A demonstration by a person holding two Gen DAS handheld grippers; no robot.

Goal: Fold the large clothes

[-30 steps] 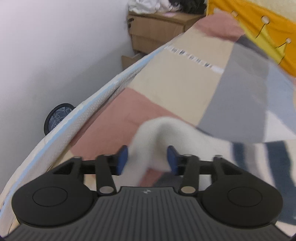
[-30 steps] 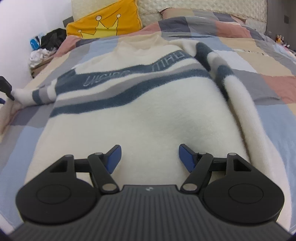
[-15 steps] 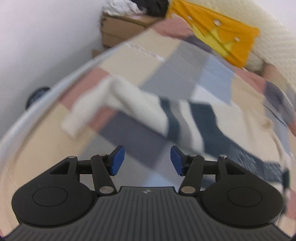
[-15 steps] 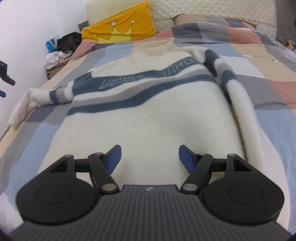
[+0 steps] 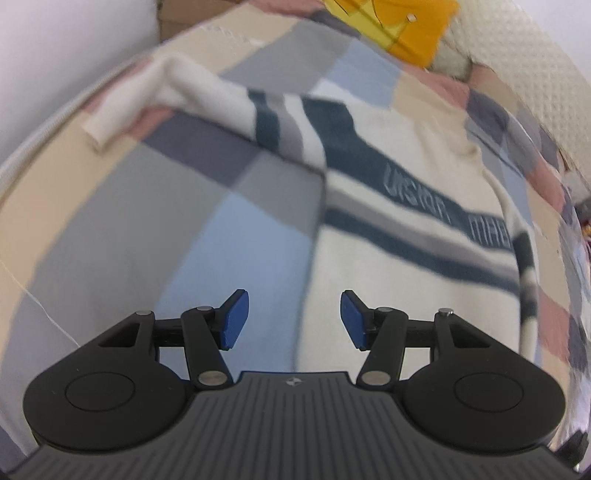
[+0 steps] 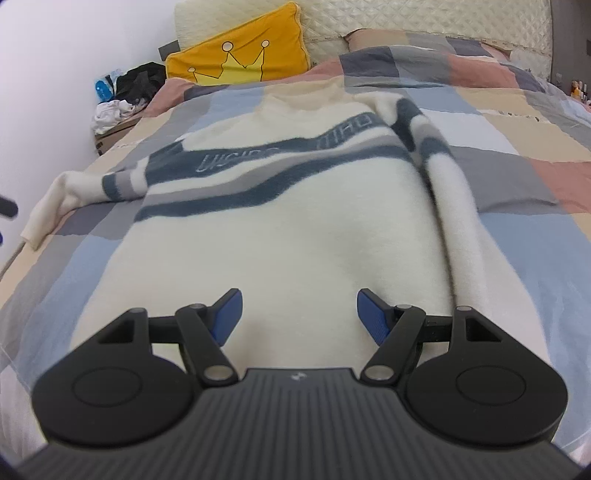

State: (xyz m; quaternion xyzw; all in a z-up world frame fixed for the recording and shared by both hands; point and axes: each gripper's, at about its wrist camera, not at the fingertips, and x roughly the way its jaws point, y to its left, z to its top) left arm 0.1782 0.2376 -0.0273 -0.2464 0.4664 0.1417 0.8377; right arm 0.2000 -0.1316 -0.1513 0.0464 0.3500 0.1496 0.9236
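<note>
A cream sweater with navy and grey bands lies spread flat, front up, on a bed covered by a patchwork quilt of beige, grey, pale blue, pink and navy squares. In the right wrist view the sweater fills the middle of the frame, collar toward the top. One sleeve stretches out to the left edge of the bed; the other sleeve runs down along the sweater's right side. Lettering sits in the navy chest band, too soft to read.

The right gripper hovers over the sweater's lower part at the bottom centre, its blue pads well apart with nothing between them. The left gripper also stands open and empty, its jaws having widened a little just now; below it, at the bottom of the left wrist view, lie the sweater's left edge and a pale blue quilt square. That view is blurred. The outstretched sleeve shows there in the upper left.

At the head of the bed, along the top of the right wrist view, a yellow pillow with a crown drawing leans against a quilted cream headboard. A white wall fills the upper left. Beside the bed, against that wall, a cardboard box holds a heap of white and black clothes. Small bottles stand at the far right edge.
</note>
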